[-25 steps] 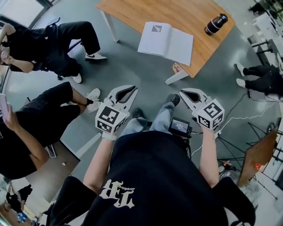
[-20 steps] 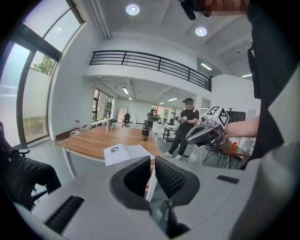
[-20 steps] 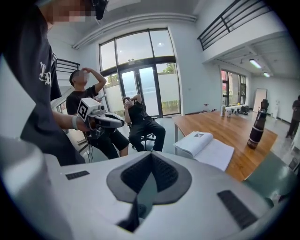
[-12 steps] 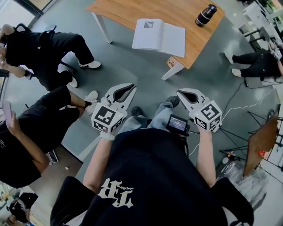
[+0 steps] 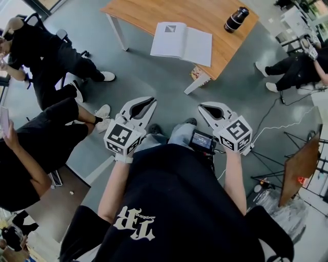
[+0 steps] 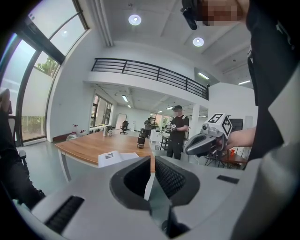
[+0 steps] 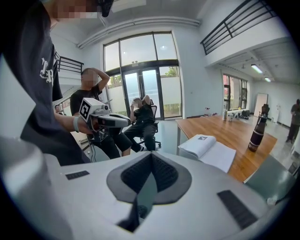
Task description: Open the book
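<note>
On the wooden surface, near its front edge, the book already lies spread flat, with a dark bottle just past the book's right page. The left gripper and right gripper hang well short of the book, each pressed together and empty. The pages look light and floppy (easily creased), so a free outer page edge seems the best hold.
</note>
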`<action>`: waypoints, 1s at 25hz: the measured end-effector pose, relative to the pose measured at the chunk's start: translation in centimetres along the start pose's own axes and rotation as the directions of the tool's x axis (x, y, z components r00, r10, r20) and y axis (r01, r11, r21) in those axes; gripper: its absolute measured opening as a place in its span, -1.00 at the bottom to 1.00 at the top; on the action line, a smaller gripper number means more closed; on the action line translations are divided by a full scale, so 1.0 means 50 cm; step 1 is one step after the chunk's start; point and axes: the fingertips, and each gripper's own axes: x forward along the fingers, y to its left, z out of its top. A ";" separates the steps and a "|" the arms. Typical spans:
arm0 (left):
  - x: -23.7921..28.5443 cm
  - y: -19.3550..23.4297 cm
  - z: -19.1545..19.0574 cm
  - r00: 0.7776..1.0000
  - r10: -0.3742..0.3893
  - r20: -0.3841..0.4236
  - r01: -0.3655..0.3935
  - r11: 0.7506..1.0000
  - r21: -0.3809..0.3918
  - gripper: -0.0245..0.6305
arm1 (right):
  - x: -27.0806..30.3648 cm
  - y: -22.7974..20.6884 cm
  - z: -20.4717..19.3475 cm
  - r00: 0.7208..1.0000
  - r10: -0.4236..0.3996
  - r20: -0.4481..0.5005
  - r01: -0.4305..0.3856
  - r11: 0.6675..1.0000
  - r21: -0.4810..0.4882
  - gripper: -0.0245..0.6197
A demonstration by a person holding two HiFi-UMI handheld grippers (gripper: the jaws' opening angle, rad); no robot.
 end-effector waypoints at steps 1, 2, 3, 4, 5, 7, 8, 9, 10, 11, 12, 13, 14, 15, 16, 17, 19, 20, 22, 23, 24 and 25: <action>0.001 -0.001 -0.003 1.000 0.005 0.000 -0.005 1.000 -0.003 -0.82 | 0.003 0.001 -0.005 1.000 0.006 -0.010 -0.006 1.000 -0.010 -0.97; 0.001 -0.002 -0.007 1.000 0.010 0.000 -0.010 1.000 -0.008 -0.82 | 0.006 0.003 -0.010 1.000 0.011 -0.024 -0.012 1.000 -0.025 -0.97; 0.003 -0.003 -0.010 1.000 0.016 0.001 -0.016 1.000 -0.014 -0.82 | 0.008 0.004 -0.014 0.999 0.015 -0.038 -0.017 0.999 -0.042 -0.97; 0.004 -0.005 -0.010 1.000 0.020 0.004 -0.020 1.000 -0.019 -0.82 | 0.009 0.003 -0.017 0.999 0.018 -0.050 -0.021 0.998 -0.057 -0.97; 0.006 -0.007 -0.009 1.000 0.023 0.006 -0.023 0.999 -0.023 -0.82 | 0.009 0.002 -0.018 0.998 0.019 -0.058 -0.023 0.997 -0.068 -0.97; 0.010 -0.015 -0.008 1.000 0.024 0.008 -0.023 0.999 -0.031 -0.82 | 0.006 -0.003 -0.020 0.998 0.020 -0.065 -0.025 0.997 -0.079 -0.97; 0.013 -0.019 -0.009 1.000 0.023 0.007 -0.023 0.999 -0.037 -0.82 | 0.005 -0.005 -0.023 0.997 0.021 -0.070 -0.026 0.996 -0.083 -0.97; 0.015 -0.022 -0.012 1.000 0.023 0.005 -0.022 0.999 -0.043 -0.82 | 0.005 -0.006 -0.026 0.997 0.022 -0.075 -0.028 0.996 -0.085 -0.97; 0.016 -0.025 -0.015 1.000 0.024 0.003 -0.024 0.999 -0.049 -0.82 | 0.004 -0.006 -0.030 0.996 0.024 -0.080 -0.031 0.996 -0.088 -0.97; 0.017 -0.027 -0.017 1.000 0.026 0.002 -0.026 0.998 -0.054 -0.82 | 0.004 -0.005 -0.034 0.996 0.026 -0.084 -0.034 0.995 -0.089 -0.97; 0.017 -0.028 -0.019 1.000 0.028 0.002 -0.028 0.998 -0.058 -0.82 | 0.004 -0.005 -0.037 0.996 0.029 -0.086 -0.037 0.995 -0.091 -0.97; 0.018 -0.029 -0.020 1.000 0.030 0.002 -0.030 0.998 -0.061 -0.82 | 0.004 -0.005 -0.039 0.996 0.031 -0.087 -0.039 0.995 -0.091 -0.97; 0.018 -0.030 -0.021 1.000 0.031 0.001 -0.031 0.998 -0.062 -0.82 | 0.003 -0.006 -0.041 0.996 0.033 -0.087 -0.040 0.995 -0.090 -0.97; 0.019 -0.030 -0.022 0.999 0.032 -0.001 -0.032 0.997 -0.063 -0.82 | 0.003 -0.007 -0.042 0.996 0.033 -0.087 -0.041 0.995 -0.089 -0.97; 0.019 -0.030 -0.023 0.999 0.033 -0.003 -0.033 0.997 -0.064 -0.82 | 0.003 -0.008 -0.044 0.996 0.034 -0.087 -0.041 0.995 -0.087 -0.97; 0.020 -0.030 -0.024 0.999 0.034 -0.005 -0.034 0.997 -0.065 -0.82 | 0.003 -0.010 -0.045 0.996 0.033 -0.086 -0.041 0.995 -0.087 -0.97; 0.023 -0.028 -0.024 0.999 0.034 -0.007 -0.034 0.997 -0.068 -0.82 | 0.003 -0.013 -0.045 0.996 0.032 -0.086 -0.039 0.996 -0.086 -0.97; 0.024 -0.028 -0.022 0.999 0.033 -0.008 -0.034 0.997 -0.068 -0.82 | 0.002 -0.015 -0.045 0.996 0.031 -0.086 -0.039 0.996 -0.086 -0.97; 0.028 -0.027 -0.020 0.999 0.031 -0.009 -0.032 0.997 -0.069 -0.82 | 0.002 -0.019 -0.043 0.996 0.031 -0.086 -0.039 0.996 -0.086 -0.97; 0.031 -0.027 -0.019 1.000 0.030 -0.010 -0.030 0.997 -0.069 -0.82 | 0.002 -0.022 -0.043 0.996 0.031 -0.086 -0.038 0.996 -0.086 -0.97; 0.033 -0.026 -0.019 1.000 0.029 -0.011 -0.029 0.997 -0.069 -0.82 | 0.003 -0.025 -0.044 0.996 0.030 -0.087 -0.037 0.996 -0.085 -0.97; 0.036 -0.025 -0.019 1.000 0.028 -0.012 -0.028 0.997 -0.070 -0.82 | 0.003 -0.028 -0.046 0.996 0.028 -0.089 -0.036 0.996 -0.085 -0.97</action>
